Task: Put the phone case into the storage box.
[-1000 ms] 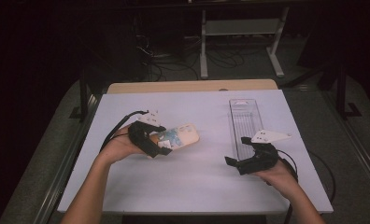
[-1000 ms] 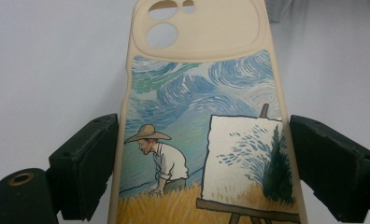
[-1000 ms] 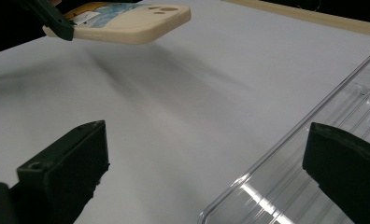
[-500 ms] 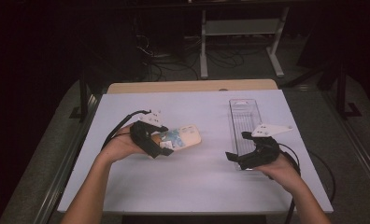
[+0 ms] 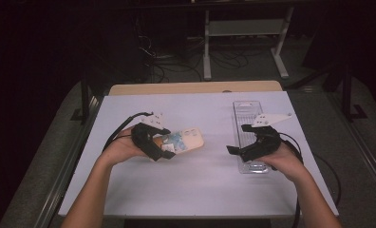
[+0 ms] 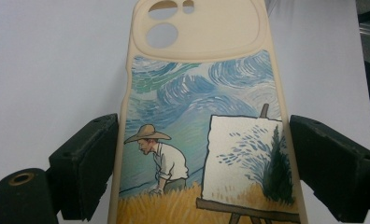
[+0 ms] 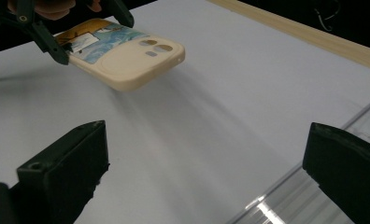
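A cream phone case [image 5: 190, 138] printed with a painting of a man in a straw hat at an easel is held just above the white table [image 5: 200, 190], camera cut-outs pointing right. My left gripper [image 5: 164, 145] is shut on it; in the left gripper view both black jaws press the long sides of the phone case [image 6: 206, 116]. My right gripper [image 5: 237, 138] hovers over the near end of a clear plastic tray [image 5: 247, 113], open with nothing between its jaws. The right gripper view looks across at the phone case [image 7: 127, 56] and its shadow on the table.
The clear tray's rim [image 7: 276, 196] runs along the table's right side. A wooden strip [image 5: 195, 88] borders the far edge. Cables trail from both grippers. Beyond the table are a dark floor and a metal stand [image 5: 245, 28].
My right gripper has risen and moved a little away from the front edge, over the tray's near end. My left gripper and the phone case have stayed where they were.
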Motion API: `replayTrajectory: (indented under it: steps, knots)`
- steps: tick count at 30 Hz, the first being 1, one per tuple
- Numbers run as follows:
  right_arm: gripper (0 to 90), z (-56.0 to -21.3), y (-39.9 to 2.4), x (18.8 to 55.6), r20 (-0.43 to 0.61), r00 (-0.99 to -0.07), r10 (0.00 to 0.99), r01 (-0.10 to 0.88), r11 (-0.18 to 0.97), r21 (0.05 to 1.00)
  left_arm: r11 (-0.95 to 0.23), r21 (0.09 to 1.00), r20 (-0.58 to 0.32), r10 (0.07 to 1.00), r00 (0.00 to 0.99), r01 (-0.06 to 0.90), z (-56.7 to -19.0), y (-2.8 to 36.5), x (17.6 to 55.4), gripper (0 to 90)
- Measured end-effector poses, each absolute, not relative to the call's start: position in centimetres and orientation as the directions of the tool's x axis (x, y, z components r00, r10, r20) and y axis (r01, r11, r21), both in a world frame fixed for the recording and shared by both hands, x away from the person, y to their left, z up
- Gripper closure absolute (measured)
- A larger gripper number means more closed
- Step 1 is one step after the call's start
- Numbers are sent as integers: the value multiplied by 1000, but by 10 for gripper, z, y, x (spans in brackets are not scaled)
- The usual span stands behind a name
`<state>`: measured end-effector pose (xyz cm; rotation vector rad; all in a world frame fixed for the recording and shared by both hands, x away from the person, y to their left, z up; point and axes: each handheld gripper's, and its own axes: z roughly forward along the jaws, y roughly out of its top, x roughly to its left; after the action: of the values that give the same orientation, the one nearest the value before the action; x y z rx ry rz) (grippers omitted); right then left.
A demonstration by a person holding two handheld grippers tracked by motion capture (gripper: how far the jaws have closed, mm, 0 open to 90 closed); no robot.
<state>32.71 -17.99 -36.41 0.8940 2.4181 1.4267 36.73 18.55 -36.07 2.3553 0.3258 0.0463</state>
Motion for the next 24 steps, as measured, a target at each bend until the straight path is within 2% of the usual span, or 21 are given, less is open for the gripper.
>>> replayTrajectory:
  steps: [24]
  knots:
    - [0,-349,-154,361,138,-854,502,370,399,839,-701,681,-60,236,970,212,-362,182,365,111]
